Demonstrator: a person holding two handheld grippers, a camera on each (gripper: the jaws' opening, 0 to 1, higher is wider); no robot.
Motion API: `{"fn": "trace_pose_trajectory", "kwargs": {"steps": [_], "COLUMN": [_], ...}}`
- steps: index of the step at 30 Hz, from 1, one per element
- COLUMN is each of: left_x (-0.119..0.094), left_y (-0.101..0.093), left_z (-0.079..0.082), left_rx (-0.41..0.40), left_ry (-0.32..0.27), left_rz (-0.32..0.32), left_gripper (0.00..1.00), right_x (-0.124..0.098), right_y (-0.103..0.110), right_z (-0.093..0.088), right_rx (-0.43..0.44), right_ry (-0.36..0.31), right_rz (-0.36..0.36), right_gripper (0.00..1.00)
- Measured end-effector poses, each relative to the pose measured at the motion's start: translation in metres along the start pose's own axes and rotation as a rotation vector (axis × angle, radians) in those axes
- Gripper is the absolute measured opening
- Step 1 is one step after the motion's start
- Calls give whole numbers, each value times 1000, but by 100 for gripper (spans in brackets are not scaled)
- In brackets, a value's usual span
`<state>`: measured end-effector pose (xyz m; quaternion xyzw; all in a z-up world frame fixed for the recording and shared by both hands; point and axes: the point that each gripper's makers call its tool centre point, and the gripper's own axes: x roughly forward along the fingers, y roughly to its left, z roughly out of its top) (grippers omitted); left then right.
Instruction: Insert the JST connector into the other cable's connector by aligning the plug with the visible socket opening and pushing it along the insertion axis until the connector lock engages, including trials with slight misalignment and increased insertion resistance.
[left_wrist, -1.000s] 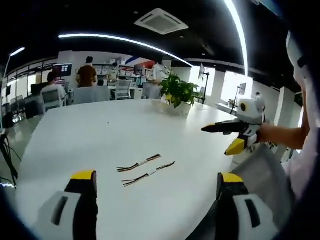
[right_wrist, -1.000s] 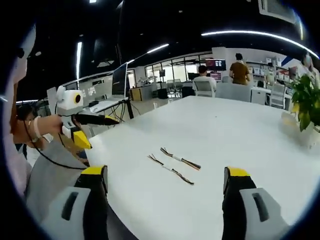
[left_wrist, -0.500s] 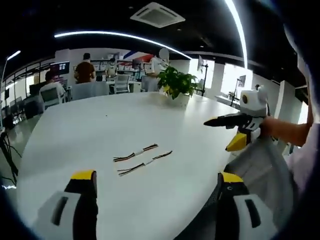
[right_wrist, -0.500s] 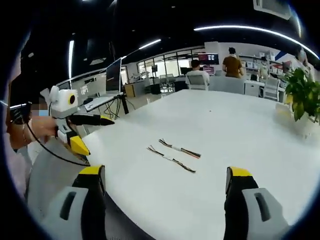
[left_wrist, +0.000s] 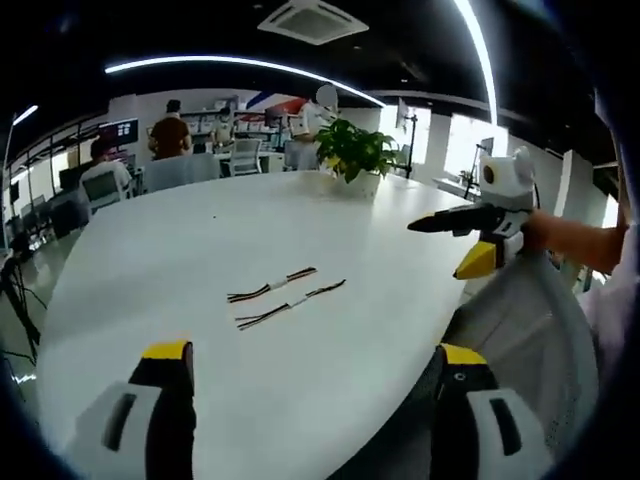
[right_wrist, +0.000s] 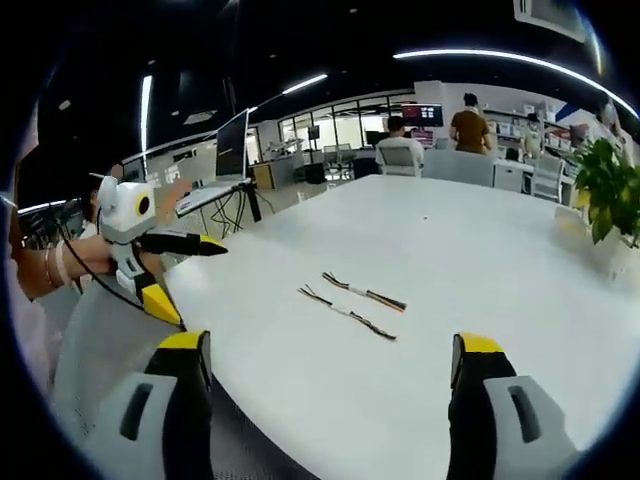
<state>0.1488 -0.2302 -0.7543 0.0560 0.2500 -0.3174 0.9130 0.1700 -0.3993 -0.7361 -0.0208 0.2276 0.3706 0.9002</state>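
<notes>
A: Where were the cables?
B: Two cables (left_wrist: 285, 299) lay side by side on the white table (left_wrist: 150, 250), untouched.

A: And the grippers?
B: Left gripper (left_wrist: 312, 372) and right gripper (right_wrist: 325, 365) hovered apart from them, jaws spread, empty. Approach and grasping seemingly came next.

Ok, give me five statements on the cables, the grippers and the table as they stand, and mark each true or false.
1. The two cables lie side by side on the white table. True.
2. The left gripper is shut on one of the cables. False: its jaws stand wide apart with nothing between them, short of the cables.
3. The right gripper is open. True: its jaws are spread and hold nothing.
4. A potted plant stands on the table beyond the cables. True.
5. The two cables are already plugged into each other. False: they lie apart as two separate strands.
</notes>
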Motion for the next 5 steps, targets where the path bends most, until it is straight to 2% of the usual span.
{"fn": "trace_pose_trajectory", "kwargs": {"steps": [2,5], "left_x": [-2,-5], "left_y": [3,6], "left_z": [2,1], "left_rx": [14,-11], "left_ry": [-11,-20], "left_rz": [20,31], "left_gripper": [99,99], "right_x": [0,1], "right_y": [1,2], "right_z": [-1,-4], "right_rx": [-1,4], "right_ry": [1,14], "right_rz": [7,14], "right_gripper": [98,98]}}
